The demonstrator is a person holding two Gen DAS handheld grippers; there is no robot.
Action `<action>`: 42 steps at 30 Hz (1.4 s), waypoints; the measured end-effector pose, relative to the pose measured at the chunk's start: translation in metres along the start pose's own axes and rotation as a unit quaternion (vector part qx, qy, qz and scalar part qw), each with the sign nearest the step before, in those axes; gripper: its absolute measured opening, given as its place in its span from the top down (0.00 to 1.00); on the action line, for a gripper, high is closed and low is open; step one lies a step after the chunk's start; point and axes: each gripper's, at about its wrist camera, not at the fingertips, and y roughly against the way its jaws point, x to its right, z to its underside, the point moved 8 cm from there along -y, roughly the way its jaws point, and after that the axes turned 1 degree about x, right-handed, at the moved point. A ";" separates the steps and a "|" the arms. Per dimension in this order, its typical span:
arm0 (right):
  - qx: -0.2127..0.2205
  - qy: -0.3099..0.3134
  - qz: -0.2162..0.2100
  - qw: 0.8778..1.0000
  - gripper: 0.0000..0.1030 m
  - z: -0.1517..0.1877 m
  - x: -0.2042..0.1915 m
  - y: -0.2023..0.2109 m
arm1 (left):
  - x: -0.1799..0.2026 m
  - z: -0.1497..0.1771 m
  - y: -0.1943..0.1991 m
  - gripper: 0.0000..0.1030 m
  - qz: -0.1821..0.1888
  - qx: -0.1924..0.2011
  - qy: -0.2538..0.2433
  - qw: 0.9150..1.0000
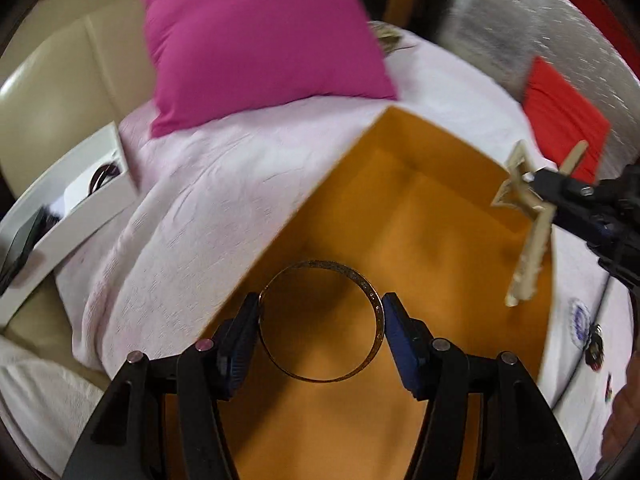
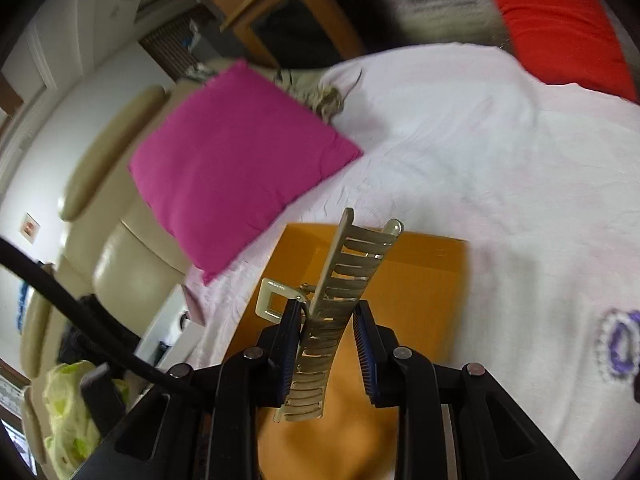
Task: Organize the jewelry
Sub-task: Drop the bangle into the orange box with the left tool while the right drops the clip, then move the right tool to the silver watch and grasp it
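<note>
pink sheet (image 2: 500, 184) under orange box (image 2: 424, 280)

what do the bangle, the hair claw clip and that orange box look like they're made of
Bangle: thin metal, probably gold-toned, with a worn sheen and a band of tiny sparkling specks, maybe stones.
Hair claw clip: pale gold, smooth and glossy; could be metal or metallic-coated plastic, the look leaves it open.
Orange box: likely cardboard, matte, with crisp folded walls.

We note an orange box (image 1: 420, 208), magenta cushion (image 1: 256, 36), red cushion (image 2: 560, 28), pale pink bedspread (image 2: 480, 152) with purple-and-white motif (image 2: 618, 344), gold bangle (image 1: 320, 322), pale gold hair claw (image 2: 332, 320), blue-padded black fingers (image 1: 402, 344).
</note>
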 end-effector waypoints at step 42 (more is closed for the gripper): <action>0.129 -0.154 0.136 0.970 0.40 0.076 0.254 0.244 | 0.130 0.008 0.053 0.22 -0.131 0.187 -0.156 0.961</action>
